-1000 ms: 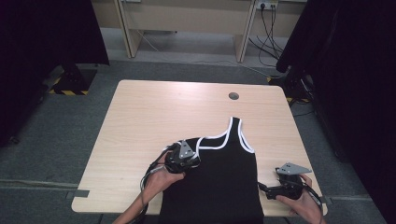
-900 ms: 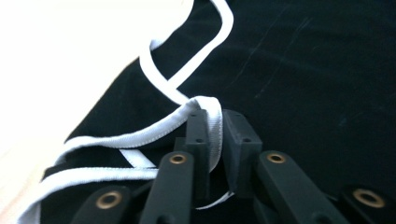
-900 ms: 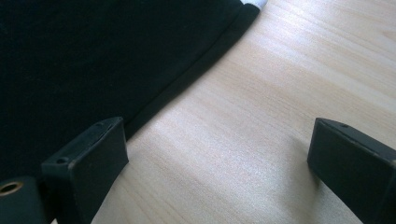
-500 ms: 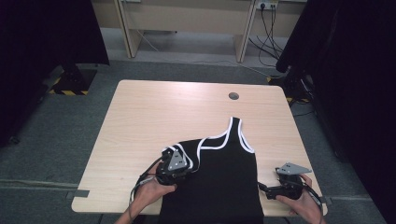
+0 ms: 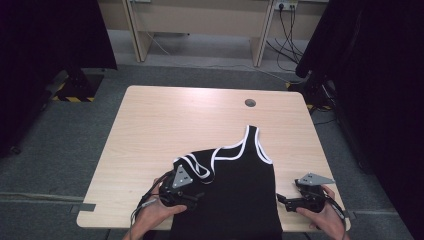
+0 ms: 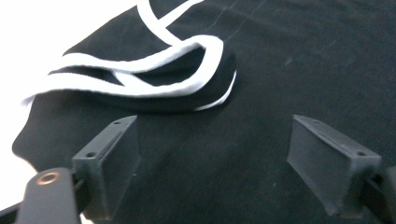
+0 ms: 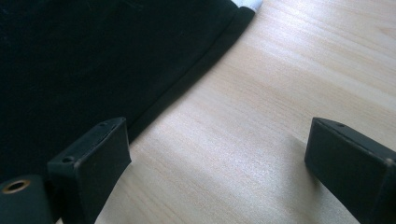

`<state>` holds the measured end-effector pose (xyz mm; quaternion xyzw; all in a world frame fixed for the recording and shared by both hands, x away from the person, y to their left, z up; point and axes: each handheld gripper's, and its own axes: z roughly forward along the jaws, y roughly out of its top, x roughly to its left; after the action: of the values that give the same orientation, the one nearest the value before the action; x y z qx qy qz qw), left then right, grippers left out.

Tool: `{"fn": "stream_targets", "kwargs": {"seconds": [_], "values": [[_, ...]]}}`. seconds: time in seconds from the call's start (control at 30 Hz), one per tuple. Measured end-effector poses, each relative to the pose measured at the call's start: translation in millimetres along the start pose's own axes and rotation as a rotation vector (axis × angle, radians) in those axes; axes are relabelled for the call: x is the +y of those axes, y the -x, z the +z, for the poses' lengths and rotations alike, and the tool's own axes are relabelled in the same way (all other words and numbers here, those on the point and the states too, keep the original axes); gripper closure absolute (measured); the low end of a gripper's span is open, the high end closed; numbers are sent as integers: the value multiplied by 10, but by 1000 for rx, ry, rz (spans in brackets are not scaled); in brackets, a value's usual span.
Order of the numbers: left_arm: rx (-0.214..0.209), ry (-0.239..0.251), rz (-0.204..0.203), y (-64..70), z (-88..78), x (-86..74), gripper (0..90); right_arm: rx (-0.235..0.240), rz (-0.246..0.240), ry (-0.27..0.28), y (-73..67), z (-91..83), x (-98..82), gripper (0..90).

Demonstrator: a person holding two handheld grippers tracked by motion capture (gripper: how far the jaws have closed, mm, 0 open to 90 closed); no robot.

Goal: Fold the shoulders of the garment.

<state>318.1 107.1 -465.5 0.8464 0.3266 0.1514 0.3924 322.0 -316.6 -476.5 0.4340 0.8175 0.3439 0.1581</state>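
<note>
A black tank top (image 5: 240, 195) with white trim lies on the wooden table (image 5: 175, 120), its hem hanging over the near edge. Its left strap (image 5: 192, 166) is folded back onto the body; the right strap (image 5: 252, 140) points away. My left gripper (image 5: 192, 194) hovers over the top's left side. Its jaws have just been opening and stand open (image 6: 210, 126) over black cloth, with the folded strap (image 6: 140, 79) lying free just ahead. My right gripper (image 5: 282, 199) is open beside the top's right edge (image 7: 187, 93), with bare wood between its jaws (image 7: 217, 123).
A round cable hole (image 5: 250, 103) sits in the table's far right part. Both hands are close to the near edge. Dark curtains hang at left and right, and a desk with cables (image 5: 285, 30) stands behind the table.
My left gripper drew the left strap toward the near left, then its jaws opened and let go; the strap now lies folded on the top. The right gripper has stayed put.
</note>
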Motion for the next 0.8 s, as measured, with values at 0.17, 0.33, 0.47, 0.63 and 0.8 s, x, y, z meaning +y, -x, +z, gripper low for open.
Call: {"fn": "stream_targets", "kwargs": {"seconds": [0.17, 0.33, 0.47, 0.63, 0.8], "values": [[-8, -4, -9, -53, -18, -94, 91, 23, 12, 8, 7, -12, 24, 127], [21, -25, -16, -137, -15, -196, 41, 35, -1, 30, -14, -35, 86, 127], [25, -36, -24, -184, -28, -261, 35, 37, -14, 31, -22, -7, 164, 127], [21, -49, -44, -209, -38, -289, 27, 50, -11, 43, 12, 90, 320, 127], [25, -57, -52, -218, -22, -281, 6, 52, -14, 61, 40, 198, 522, 128]]}}
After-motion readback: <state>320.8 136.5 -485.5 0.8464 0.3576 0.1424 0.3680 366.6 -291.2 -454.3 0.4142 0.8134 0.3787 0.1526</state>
